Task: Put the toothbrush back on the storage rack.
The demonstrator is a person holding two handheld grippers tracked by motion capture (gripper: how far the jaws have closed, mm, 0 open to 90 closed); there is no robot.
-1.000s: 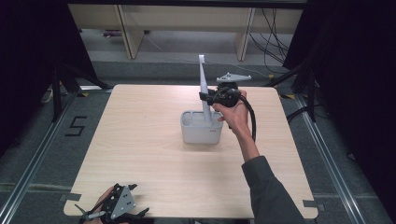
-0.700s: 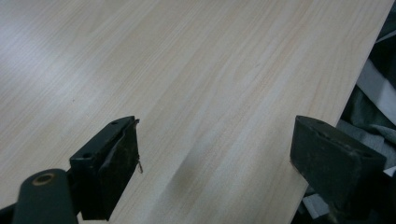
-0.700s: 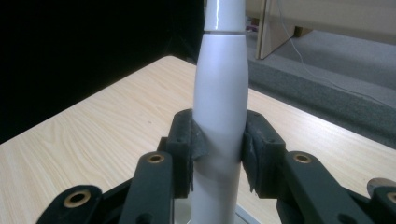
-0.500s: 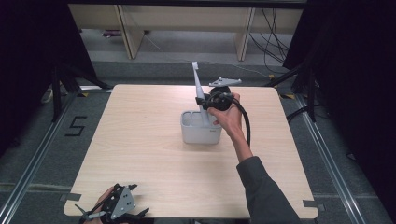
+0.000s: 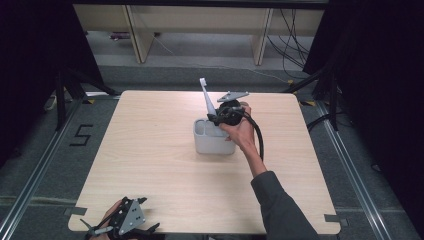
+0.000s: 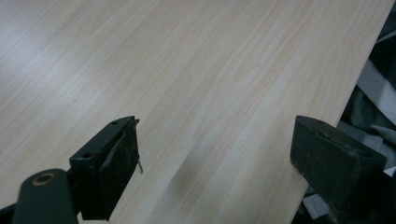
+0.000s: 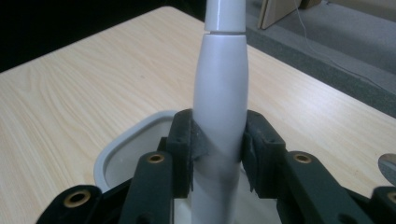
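Note:
A white electric toothbrush stands tilted, head up and leaning left, over a grey holder cup at the table's middle. My right gripper is shut on its handle just above the cup's rim. In the right gripper view the toothbrush sits squeezed between my two black pads, with the cup's rim below it. My left gripper rests at the table's front left edge, and in its own view my left gripper stands open over bare wood.
The light wooden table has room on all sides of the cup. A black cable runs along the person's right forearm. Shelving legs and cables stand on the floor beyond the far edge. Metal rails run beside the table.
My right gripper has carried the toothbrush down and slightly left toward the cup, and the brush now leans further left. The left gripper has stayed still.

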